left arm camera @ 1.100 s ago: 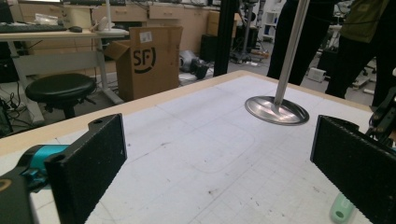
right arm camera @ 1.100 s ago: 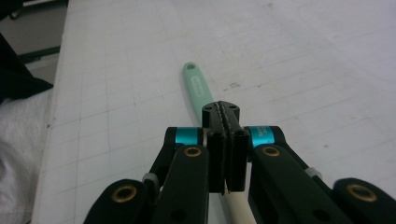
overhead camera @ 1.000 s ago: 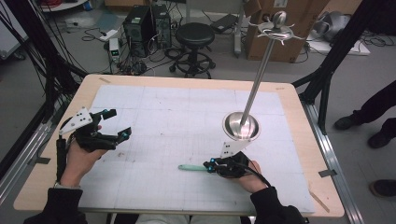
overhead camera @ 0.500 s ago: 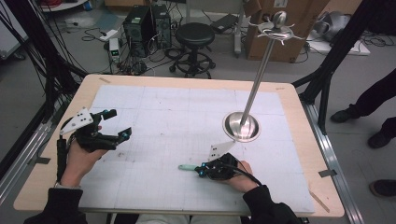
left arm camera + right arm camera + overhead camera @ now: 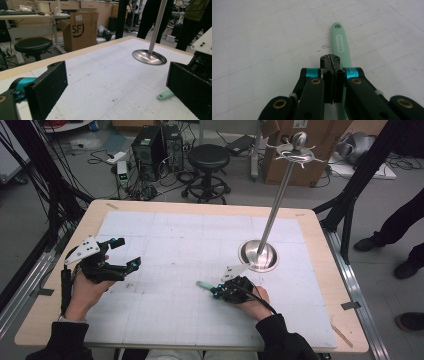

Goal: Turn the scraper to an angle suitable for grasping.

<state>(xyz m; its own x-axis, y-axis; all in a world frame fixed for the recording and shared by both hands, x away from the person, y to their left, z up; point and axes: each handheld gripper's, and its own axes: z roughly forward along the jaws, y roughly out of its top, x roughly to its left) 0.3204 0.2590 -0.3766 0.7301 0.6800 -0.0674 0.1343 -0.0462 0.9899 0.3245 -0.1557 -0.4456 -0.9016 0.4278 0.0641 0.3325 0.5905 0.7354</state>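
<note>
A mint-green handle [image 5: 342, 42] with a hole at its far end lies flat on the white gridded mat [image 5: 190, 245]. My right gripper [image 5: 330, 60] is shut, its two pads pressed together right over the handle's near part. I see nothing between them, and I cannot tell if they touch the handle. From above, the right gripper [image 5: 216, 291] points left with the green handle [image 5: 202, 285] sticking out beyond its tips. My left gripper [image 5: 128, 252] hovers open at the mat's left side with nothing between its fingers. Through the left gripper [image 5: 115, 82], the handle's end [image 5: 165, 95] lies on the mat.
A tall metal pole stand with a round steel base [image 5: 258, 255] stands right of centre, just behind my right hand. Its hooked top [image 5: 296, 151] rises high. The wooden table edge [image 5: 200, 206] borders the mat. A black stool [image 5: 207, 157] and boxes stand beyond, and a person's legs [image 5: 395, 225] at the right.
My right hand has slid left along the mat, bringing the shut jaws over the green handle. The left hand has stayed where it was.
</note>
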